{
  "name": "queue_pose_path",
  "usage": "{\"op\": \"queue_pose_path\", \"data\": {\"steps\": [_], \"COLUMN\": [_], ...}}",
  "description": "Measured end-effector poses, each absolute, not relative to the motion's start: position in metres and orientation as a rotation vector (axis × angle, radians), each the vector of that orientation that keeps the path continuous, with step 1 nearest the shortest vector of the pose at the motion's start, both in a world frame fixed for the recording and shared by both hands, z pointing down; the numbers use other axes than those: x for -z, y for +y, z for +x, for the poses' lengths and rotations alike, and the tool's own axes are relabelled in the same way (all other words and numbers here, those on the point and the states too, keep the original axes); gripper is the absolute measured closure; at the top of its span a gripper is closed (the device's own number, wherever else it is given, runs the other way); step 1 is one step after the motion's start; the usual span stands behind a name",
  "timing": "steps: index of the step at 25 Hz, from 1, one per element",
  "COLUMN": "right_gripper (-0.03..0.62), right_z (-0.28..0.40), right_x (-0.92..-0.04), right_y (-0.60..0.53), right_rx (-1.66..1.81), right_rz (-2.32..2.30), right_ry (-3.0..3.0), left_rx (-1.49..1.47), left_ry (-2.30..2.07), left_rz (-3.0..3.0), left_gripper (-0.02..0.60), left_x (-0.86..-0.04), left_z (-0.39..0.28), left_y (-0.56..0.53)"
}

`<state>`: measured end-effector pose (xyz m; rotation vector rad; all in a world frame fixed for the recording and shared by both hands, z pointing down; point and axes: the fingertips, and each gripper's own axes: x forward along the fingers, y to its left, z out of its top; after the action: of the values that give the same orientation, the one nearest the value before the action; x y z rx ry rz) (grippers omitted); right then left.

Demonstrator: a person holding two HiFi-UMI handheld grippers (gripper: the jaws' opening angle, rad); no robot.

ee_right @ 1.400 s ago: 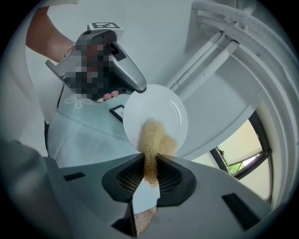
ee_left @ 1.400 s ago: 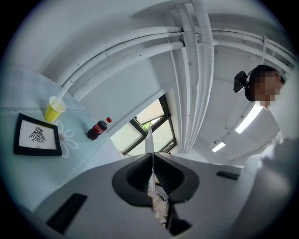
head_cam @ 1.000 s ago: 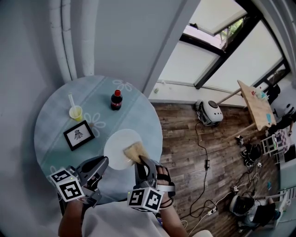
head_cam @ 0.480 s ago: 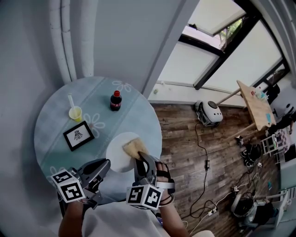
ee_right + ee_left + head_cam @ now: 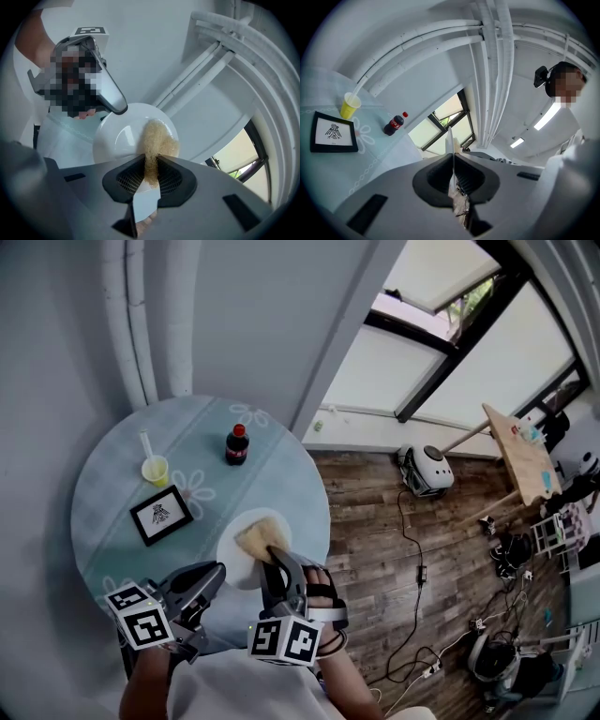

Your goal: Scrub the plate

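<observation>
The white plate (image 5: 234, 564) is at the near side of the round table, its rim clamped by my left gripper (image 5: 214, 571), which is shut on it. In the left gripper view only the plate's thin edge (image 5: 450, 140) shows, standing between the closed jaws. My right gripper (image 5: 273, 560) is shut on a tan fibrous scrub pad (image 5: 259, 537). The pad rests against the plate's face. In the right gripper view the scrub pad (image 5: 158, 139) covers the right half of the plate (image 5: 116, 139), and one of the left gripper's fingers (image 5: 110, 97) holds the plate's upper left rim.
On the pale blue table (image 5: 112, 474) stand a cola bottle (image 5: 235, 443), a yellow cup with a straw (image 5: 154, 469) and a black-framed picture (image 5: 160, 515). The table's edge drops to a wooden floor (image 5: 375, 521) with cables on the right.
My right gripper has carried the scrub pad a little left and away from me across the plate. The left gripper has kept still on the rim.
</observation>
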<state>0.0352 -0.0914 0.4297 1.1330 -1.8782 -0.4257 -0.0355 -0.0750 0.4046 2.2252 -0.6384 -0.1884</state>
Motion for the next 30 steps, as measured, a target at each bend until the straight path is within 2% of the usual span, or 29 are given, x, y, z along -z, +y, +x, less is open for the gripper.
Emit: {"op": "queue_pose_path", "data": {"steps": [30], "right_gripper": [0.526], "right_z": [0.004], "right_x": [-0.447], "right_y": [-0.07], "right_rx": [0.415], "right_rz": [0.994], "right_ry": [-1.951], "left_rx": [0.238], "left_ry": [-0.741], "left_rz": [2.195], "left_gripper": [0.565], "left_x": [-0.406], "left_z": [-0.052], "left_y": [-0.084]}}
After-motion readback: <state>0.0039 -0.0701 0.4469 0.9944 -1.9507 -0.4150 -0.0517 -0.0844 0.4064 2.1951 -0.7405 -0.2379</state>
